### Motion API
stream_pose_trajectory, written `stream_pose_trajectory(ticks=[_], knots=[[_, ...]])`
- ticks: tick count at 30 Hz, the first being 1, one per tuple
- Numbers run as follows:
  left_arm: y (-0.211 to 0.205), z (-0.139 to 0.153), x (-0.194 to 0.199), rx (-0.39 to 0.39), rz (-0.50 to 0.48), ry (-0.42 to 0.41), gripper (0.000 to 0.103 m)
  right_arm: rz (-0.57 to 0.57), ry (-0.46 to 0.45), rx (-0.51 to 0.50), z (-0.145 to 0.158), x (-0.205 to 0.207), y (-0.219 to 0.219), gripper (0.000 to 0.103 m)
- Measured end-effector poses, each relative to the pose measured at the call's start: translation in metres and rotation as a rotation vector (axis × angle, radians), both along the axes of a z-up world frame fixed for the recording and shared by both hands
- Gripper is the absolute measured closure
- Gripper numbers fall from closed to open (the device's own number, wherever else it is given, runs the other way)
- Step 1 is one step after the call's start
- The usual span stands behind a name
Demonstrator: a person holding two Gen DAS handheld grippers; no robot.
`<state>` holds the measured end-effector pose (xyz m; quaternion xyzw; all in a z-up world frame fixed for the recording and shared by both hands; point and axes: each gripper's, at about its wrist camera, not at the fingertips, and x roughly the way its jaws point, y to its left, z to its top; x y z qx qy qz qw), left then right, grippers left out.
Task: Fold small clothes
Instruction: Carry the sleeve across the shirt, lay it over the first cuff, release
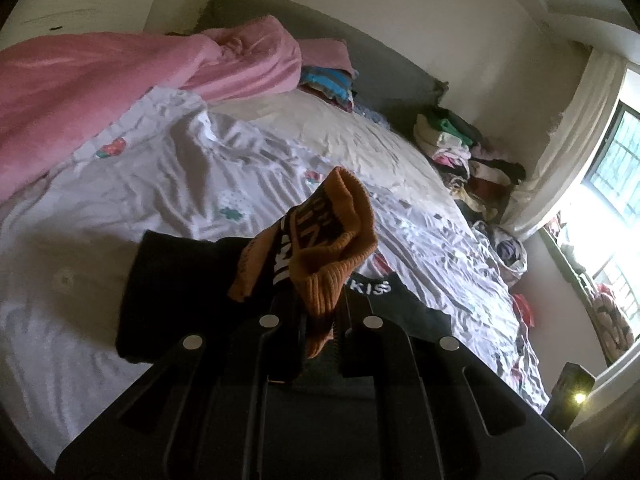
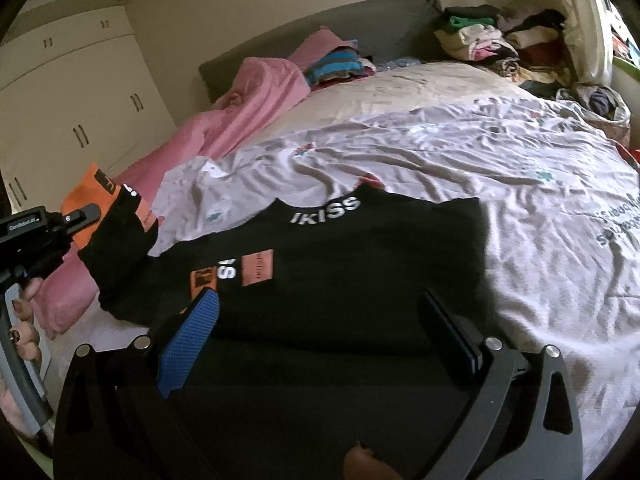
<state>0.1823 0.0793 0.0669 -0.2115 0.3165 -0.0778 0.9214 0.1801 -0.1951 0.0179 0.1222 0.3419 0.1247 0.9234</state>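
Black garment [image 2: 320,264] under spread right tongs [image 2: 324,332]; left tongs [image 1: 320,304] pinching its orange cuff [image 1: 332,240] (lifted).

L tongs [image 1: 320,312] clamped on orange cuff [image 1: 332,248] | black top [image 1: 176,292] lifted off bedsheet [image 1: 160,184]

The left gripper [image 1: 320,316] has its fingertips buried under the orange cuff [image 1: 332,240], so the contact of the pads is hidden. The letters on the cuff are folded and not readable. On the black shirt [image 2: 340,280] the white word on the collar is cut at its start by a fold, and the small orange patches [image 2: 258,267] are too blurred to read. The shirt's lower part lies behind the right gripper [image 2: 320,336]. The clothes pile [image 2: 500,44] at the far corner is too small to tell single pieces. The window [image 1: 612,160] is overexposed. The grey print on the sheet [image 2: 618,220] runs out of the picture.
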Motion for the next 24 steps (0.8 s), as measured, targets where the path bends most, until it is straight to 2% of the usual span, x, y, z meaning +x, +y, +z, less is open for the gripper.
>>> stream_pose_trajectory(ticks=[16, 24], knots=[[-0.06, -0.029, 0.014, 0.001, -0.144, 0.049, 0.099, -0.105, 0.027, -0.03, -0.014, 0.001, -0.047, 0.004], [-0.089, -0.056, 0.021, 0.005, -0.235, 0.097, 0.099, -0.14, 0.033, -0.032, -0.015, 0.002, -0.065, 0.004]])
